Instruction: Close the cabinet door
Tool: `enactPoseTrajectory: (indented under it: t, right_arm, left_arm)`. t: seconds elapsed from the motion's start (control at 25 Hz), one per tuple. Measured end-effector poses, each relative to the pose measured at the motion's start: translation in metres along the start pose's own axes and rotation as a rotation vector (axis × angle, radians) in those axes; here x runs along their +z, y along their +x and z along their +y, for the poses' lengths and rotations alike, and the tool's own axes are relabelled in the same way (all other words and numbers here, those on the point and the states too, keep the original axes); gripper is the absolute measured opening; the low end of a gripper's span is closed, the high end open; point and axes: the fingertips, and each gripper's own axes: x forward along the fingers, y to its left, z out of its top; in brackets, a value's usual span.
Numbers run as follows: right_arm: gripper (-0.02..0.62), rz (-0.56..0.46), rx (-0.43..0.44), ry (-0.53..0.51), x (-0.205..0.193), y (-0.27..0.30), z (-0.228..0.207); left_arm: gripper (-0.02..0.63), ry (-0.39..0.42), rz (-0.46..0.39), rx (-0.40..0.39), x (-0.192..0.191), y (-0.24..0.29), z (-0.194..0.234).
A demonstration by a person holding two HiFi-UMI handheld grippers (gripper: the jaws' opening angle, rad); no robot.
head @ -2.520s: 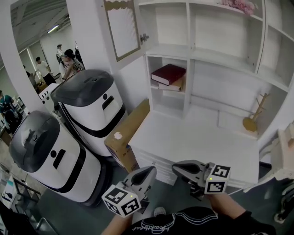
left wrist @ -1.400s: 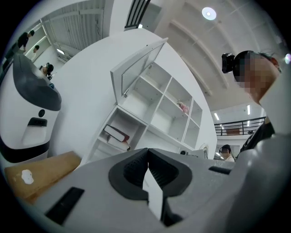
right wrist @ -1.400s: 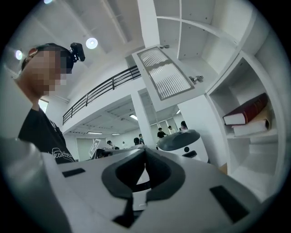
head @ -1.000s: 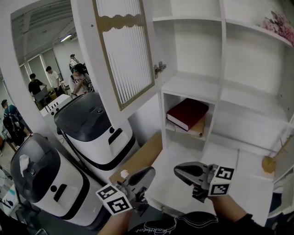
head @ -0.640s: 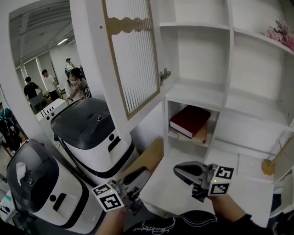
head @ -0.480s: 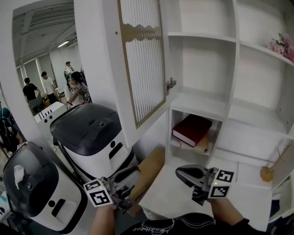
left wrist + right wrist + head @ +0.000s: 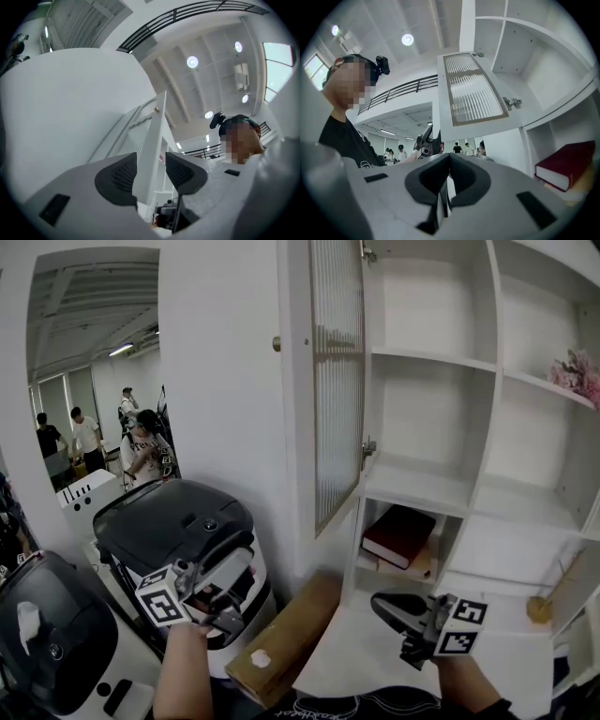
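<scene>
The white cabinet door (image 7: 336, 381) with a ribbed glass panel stands open, swung out to the left of the shelves; its small knob (image 7: 277, 343) shows on the outer face. My left gripper (image 7: 228, 585) is raised at the lower left, below and left of the door. Its jaws are opening and nothing is between them. In the left gripper view the door's edge (image 7: 153, 136) shows beyond the gap of that gripper (image 7: 151, 173). My right gripper (image 7: 386, 607) hovers low in front of the shelves, shut and empty, jaws touching (image 7: 449, 176). The door (image 7: 476, 91) and its hinge (image 7: 512, 102) lie ahead of it.
Two white-and-dark rounded machines (image 7: 173, 521) (image 7: 47, 643) stand at the left, with a long cardboard box (image 7: 281, 643) beside the cabinet. A red book (image 7: 398, 535) lies in a low cubby. Pink flowers (image 7: 581, 371) and a wooden stand (image 7: 539, 606) sit at the right. People (image 7: 141, 446) are in the background.
My left gripper has swung out to the left and upward, and its jaws have gone from shut to wide. The right gripper has barely shifted. The view has tilted up along the door.
</scene>
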Motion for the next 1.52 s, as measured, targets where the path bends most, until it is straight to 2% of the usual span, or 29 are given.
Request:
enactPoseTrajectory:
  t: [0.16,0.4,0.64,0.8,1.0,1.16,1.52]
  right_arm:
    - [0.006,-0.025,-0.062,0.001,0.003,-0.002,0.001]
    - [0.006,-0.018,-0.167,-0.03,0.005,-0.01,0.009]
    - [0.006,-0.001,-0.296,-0.04,0.001,-0.028,0.017]
    - [0.006,0.004,-0.351,-0.048,0.002,-0.032,0.025]
    - [0.006,0.007,-0.407,-0.042,0.004,-0.048,0.033]
    - [0.008,-0.043,-0.433,-0.02,0.015,-0.059,0.03]
    - [0.006,-0.077,-0.47,-0.048,0.013,-0.062,0.036]
  left_arm:
    - [0.181,-0.019,-0.05,-0.14,0.044,0.026,-0.001]
    - [0.179,0.05,-0.06,-0.265,0.096,0.075,-0.007]
    - [0.179,0.089,-0.069,-0.384,0.128,0.122,-0.023]
    - [0.179,0.075,-0.081,-0.464,0.142,0.152,-0.027]
    - [0.178,0.048,-0.105,-0.444,0.152,0.183,-0.017]
    - [0.178,-0.017,-0.125,-0.477,0.166,0.204,-0.013]
    - [0.176,-0.018,-0.111,-0.53,0.167,0.208,-0.029]
